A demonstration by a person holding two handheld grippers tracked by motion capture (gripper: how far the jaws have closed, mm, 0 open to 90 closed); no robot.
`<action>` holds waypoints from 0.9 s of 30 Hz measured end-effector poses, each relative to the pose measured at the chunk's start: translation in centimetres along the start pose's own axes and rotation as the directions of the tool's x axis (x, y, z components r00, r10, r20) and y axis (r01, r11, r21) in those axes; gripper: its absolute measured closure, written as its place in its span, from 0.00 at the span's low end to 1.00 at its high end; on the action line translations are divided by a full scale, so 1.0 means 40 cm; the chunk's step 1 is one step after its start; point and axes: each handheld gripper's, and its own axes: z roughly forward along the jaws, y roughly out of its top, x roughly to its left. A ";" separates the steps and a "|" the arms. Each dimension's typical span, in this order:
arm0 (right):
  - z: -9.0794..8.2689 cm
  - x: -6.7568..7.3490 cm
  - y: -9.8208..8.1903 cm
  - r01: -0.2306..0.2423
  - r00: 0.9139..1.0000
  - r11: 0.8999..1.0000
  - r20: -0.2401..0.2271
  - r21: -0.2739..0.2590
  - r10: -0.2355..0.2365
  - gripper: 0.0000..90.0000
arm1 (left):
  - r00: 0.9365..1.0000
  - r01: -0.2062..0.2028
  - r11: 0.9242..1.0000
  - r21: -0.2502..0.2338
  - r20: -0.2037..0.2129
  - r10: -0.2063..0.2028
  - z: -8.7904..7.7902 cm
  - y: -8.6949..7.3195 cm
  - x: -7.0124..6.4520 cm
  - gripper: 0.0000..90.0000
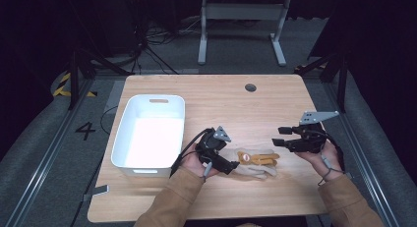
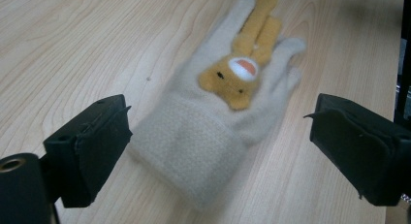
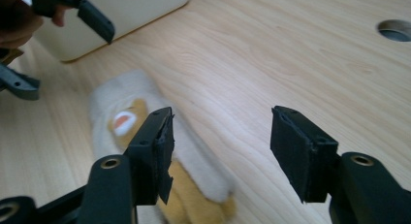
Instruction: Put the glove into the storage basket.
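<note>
With both the left claw (image 1: 231, 163) and right claw (image 1: 280, 136) open and empty, leave the cream knitted glove with orange bear patch (image 1: 255, 163) flat on the light wooden desk (image 1: 236, 109), right of the white plastic bin (image 1: 150, 133).

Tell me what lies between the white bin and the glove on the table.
In the high view, the left hand-held gripper and the hand holding it sit between the white bin and the glove; otherwise bare wood.

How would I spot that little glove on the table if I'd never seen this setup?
Start at the wooden table and its white bin. Right of the bin, between the two handheld grippers, lies a cream knitted glove. An orange-brown plush animal face sewn on its back marks it out.
</note>
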 end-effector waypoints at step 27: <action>-0.045 -0.115 -0.072 -0.160 0.964 0.987 0.211 -0.031 0.163 0.11 | 0.999 -0.047 0.998 -0.033 0.003 0.047 0.049 -0.013 -0.003 0.00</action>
